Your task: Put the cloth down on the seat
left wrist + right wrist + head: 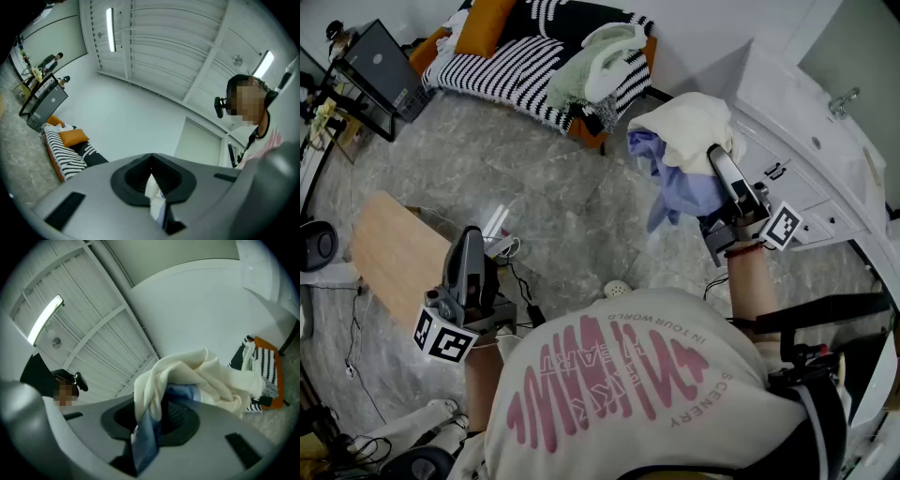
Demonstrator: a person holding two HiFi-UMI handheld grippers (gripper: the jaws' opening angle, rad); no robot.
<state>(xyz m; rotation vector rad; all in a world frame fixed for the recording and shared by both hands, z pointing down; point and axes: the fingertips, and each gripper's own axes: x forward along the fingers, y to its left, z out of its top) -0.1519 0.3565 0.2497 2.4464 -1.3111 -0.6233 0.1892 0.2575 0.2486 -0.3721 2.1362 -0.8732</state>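
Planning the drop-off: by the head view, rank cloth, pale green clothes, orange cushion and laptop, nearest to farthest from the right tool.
1. cloth, gripped in the right tool
2. pale green clothes, on sofa
3. orange cushion, farther left
4. laptop, far left

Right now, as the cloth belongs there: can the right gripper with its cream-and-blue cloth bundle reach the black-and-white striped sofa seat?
Probably, after a step forward. The right gripper holds the cloth bundle raised; only grey marbled floor lies between it and the sofa seat, though pale clothes cover one end.
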